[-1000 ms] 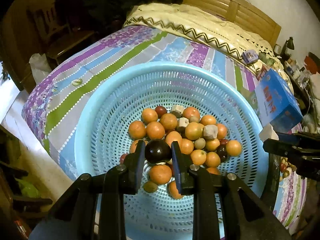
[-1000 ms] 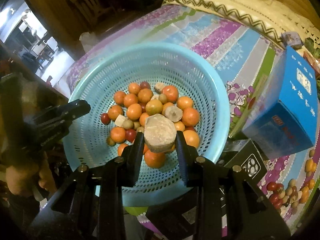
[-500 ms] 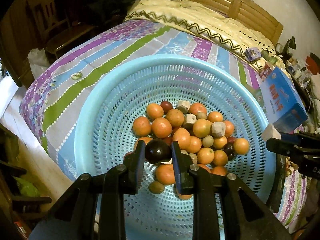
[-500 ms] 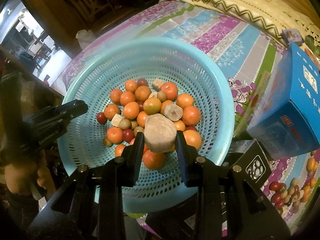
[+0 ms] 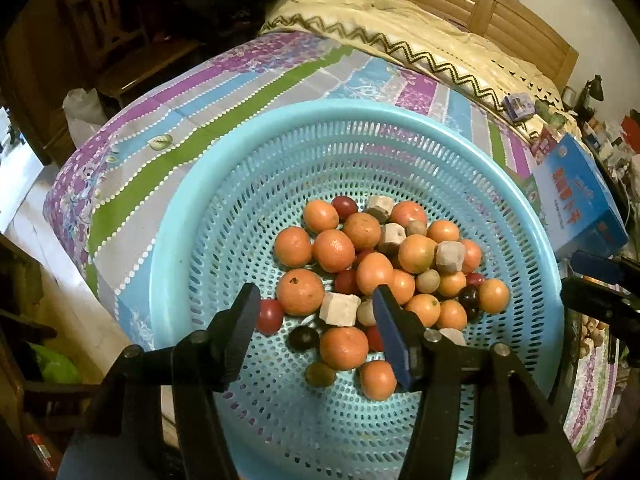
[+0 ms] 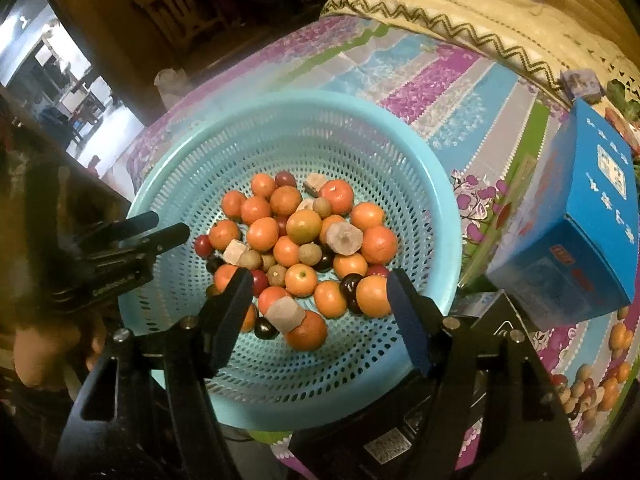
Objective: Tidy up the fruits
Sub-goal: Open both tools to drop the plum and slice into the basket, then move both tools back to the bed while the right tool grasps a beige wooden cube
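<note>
A round light-blue perforated basket (image 5: 192,216) (image 6: 440,216) sits on a striped bedspread. It holds a pile of oranges (image 5: 300,292) (image 6: 306,330), dark plums (image 5: 303,338) (image 6: 266,328), small red and brownish fruits, and pale beige chunks (image 5: 339,309) (image 6: 285,314). My left gripper (image 5: 316,316) is open and empty above the near side of the pile. My right gripper (image 6: 318,300) is open and empty above the basket's near right part. Each gripper shows at the edge of the other's view.
A blue cardboard box (image 5: 576,196) (image 6: 580,236) stands right of the basket. A black device (image 6: 480,320) lies at the basket's near right rim. More fruit (image 6: 592,392) lies at the far right. A cream quilt (image 5: 400,32) and wooden headboard are behind.
Both grippers opened. The left let go of the dark plum and the right let go of the beige chunk; both now lie in the basket.
</note>
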